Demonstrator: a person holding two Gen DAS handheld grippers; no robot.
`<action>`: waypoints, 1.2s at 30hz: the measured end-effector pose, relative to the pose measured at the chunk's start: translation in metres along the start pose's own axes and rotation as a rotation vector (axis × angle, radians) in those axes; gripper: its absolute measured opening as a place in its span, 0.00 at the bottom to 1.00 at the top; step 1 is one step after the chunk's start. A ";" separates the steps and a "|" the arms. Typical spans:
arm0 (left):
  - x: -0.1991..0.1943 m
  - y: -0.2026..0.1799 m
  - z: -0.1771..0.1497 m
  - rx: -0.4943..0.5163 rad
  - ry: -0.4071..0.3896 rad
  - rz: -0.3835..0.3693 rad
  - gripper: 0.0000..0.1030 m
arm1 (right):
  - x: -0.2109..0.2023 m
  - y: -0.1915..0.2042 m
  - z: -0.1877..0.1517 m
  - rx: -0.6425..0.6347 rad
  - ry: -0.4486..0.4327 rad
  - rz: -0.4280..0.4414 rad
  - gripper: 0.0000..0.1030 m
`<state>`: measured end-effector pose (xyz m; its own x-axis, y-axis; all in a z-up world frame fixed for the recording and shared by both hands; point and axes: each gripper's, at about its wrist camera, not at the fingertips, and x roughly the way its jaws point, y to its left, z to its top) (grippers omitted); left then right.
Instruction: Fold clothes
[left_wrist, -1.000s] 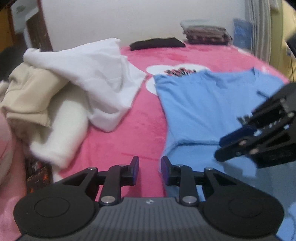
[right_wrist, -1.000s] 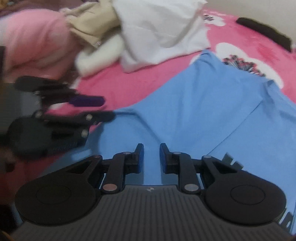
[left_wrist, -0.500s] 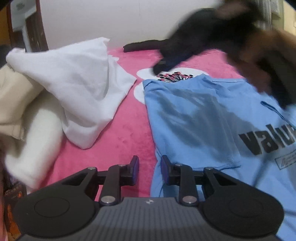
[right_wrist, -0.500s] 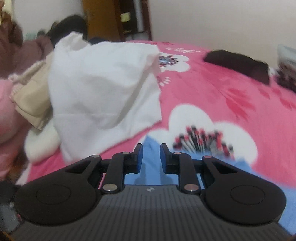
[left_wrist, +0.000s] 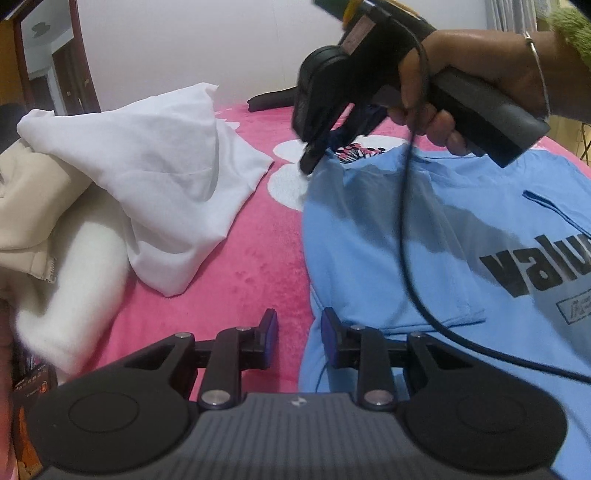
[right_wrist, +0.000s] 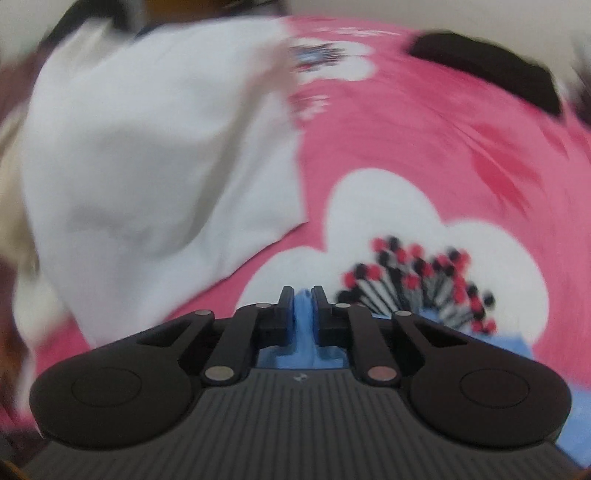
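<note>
Blue shirt (right_wrist: 303, 325) corner between right fingers (right_wrist: 286, 302)

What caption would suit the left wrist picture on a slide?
Right claw pinches the far corner of the blue T-shirt on the pink blanket; left claw waits open.

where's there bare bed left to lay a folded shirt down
The clearest bare patch is the strip of pink blanket between the white garment and the blue t-shirt, in front of the left claw. More lies beyond, toward the dark garment. The pile on the left is crowded; the right claw pinches the t-shirt's far corner.
</note>
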<state>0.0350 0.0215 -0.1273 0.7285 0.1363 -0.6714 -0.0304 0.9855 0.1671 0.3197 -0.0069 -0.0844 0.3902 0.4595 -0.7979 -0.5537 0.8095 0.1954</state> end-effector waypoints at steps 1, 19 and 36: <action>0.000 -0.001 0.000 0.001 -0.001 0.003 0.27 | -0.002 -0.008 0.000 0.064 -0.015 0.002 0.07; 0.002 0.021 -0.003 -0.104 -0.010 -0.071 0.28 | -0.076 -0.077 -0.058 0.418 -0.072 0.051 0.19; -0.001 0.027 -0.009 -0.148 -0.046 -0.089 0.29 | -0.060 -0.086 -0.113 0.612 -0.062 0.021 0.22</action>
<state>0.0270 0.0484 -0.1285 0.7633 0.0461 -0.6444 -0.0624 0.9980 -0.0025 0.2609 -0.1457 -0.1174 0.4356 0.4833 -0.7594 -0.0465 0.8546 0.5172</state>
